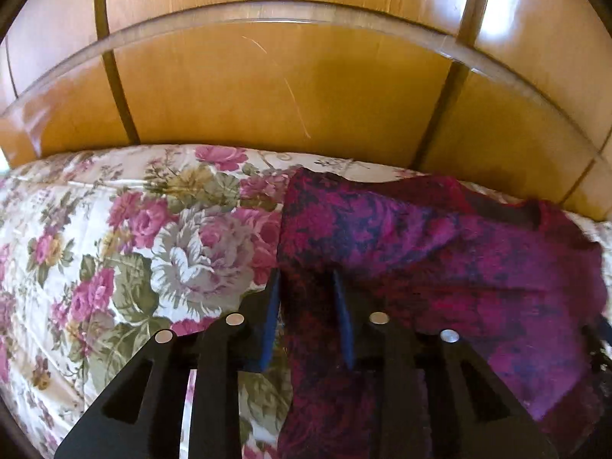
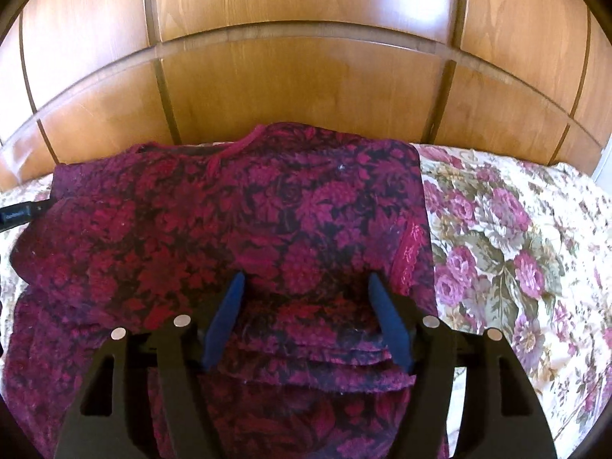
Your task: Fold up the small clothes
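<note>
A magenta and dark floral garment (image 2: 237,229) lies spread on a floral bedspread (image 2: 508,237), its neckline toward the wooden headboard. Its lower part is folded up in layers near my right gripper. My right gripper (image 2: 306,283) is open above the garment's right half, with the folded edge between its blue pads (image 2: 225,313). In the left wrist view the garment (image 1: 440,267) fills the right side. My left gripper (image 1: 308,281) sits at the garment's left edge, with a strip of the fabric between its narrowly spread blue pads (image 1: 269,325); a grip cannot be judged.
A glossy wooden headboard (image 1: 287,88) rises right behind the bed and shows in the right wrist view too (image 2: 306,84). The flowered bedspread (image 1: 114,252) extends left of the garment. A dark cable or strap (image 2: 19,216) lies at the garment's far left.
</note>
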A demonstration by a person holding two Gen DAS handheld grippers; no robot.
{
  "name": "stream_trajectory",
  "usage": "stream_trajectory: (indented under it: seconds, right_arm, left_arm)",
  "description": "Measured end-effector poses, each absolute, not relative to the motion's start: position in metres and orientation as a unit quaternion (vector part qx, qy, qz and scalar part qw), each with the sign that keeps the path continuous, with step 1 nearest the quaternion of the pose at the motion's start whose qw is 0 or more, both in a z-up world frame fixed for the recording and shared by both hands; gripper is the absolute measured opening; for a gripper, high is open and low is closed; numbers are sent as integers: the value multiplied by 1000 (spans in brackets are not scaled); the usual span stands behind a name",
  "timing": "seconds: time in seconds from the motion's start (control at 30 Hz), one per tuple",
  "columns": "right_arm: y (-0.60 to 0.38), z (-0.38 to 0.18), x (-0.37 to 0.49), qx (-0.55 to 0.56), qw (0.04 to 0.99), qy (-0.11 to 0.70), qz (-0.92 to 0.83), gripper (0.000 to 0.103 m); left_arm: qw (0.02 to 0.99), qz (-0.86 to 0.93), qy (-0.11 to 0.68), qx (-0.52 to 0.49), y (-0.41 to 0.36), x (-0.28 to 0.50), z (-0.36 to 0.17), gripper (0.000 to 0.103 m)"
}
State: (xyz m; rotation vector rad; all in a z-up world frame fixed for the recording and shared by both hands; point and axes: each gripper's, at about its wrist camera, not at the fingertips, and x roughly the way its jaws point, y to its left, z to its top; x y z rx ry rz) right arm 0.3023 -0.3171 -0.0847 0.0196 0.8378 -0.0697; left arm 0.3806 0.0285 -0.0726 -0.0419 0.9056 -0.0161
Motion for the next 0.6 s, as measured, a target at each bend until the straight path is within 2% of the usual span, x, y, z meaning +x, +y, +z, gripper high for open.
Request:
stream_trajectory:
  seconds: [0.17, 0.3, 0.43, 0.57, 0.6]
  right_arm:
    - [-318, -87, 301, 10, 915, 401, -36, 69]
    - [-318, -88, 301, 11, 916, 398, -36, 69]
    - [-318, -88, 301, 9, 916, 399, -35, 69]
    - [-318, -87, 302, 10, 915, 401, -35, 69]
    - [-318, -87, 302, 11, 915, 401, -34, 70]
  left_arm:
    - [917, 24, 396, -24, 27, 355, -44, 32]
    - [935, -22, 353, -7, 7, 310, -26, 32]
    - [910, -21, 411, 48, -22, 322, -67, 32]
    - [919, -22, 393, 22, -23, 313, -52, 32]
    - [922, -27, 387, 8, -20, 307, -43, 39]
